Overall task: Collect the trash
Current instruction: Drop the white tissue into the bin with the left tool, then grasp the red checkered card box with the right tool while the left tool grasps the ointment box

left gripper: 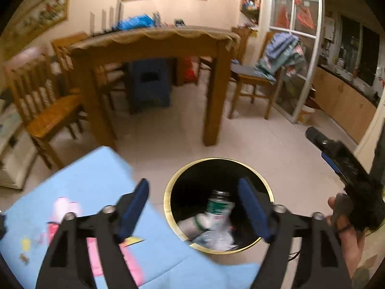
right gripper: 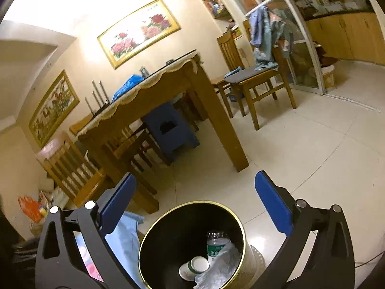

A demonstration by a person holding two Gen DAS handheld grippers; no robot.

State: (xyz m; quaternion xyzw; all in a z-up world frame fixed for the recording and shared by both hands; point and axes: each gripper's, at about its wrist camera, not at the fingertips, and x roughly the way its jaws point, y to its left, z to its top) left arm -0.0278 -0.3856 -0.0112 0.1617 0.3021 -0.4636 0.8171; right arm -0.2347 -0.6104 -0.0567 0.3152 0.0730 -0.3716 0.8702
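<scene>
A black trash bin with a gold rim (left gripper: 167,193) (right gripper: 142,240) stands on the tiled floor. Inside it lie a clear plastic bottle with a green label (left gripper: 217,207) (right gripper: 215,246), a white cup (right gripper: 196,266) and crumpled clear plastic (right gripper: 222,268). My left gripper (left gripper: 193,184) hangs open over the bin's near left side, and nothing is between its blue pads. My right gripper (right gripper: 195,179) is also open and empty, above the bin's far rim. In the left wrist view a hand (left gripper: 346,236) grips the right tool at the frame's right edge.
A light blue cloth with pink cartoon print (left gripper: 96,180) (right gripper: 122,236) covers a surface just left of the bin. Beyond stand a wooden dining table (left gripper: 154,41), a blue stool (left gripper: 150,84) under it, wooden chairs (left gripper: 43,101), and a chair piled with clothes (left gripper: 252,77).
</scene>
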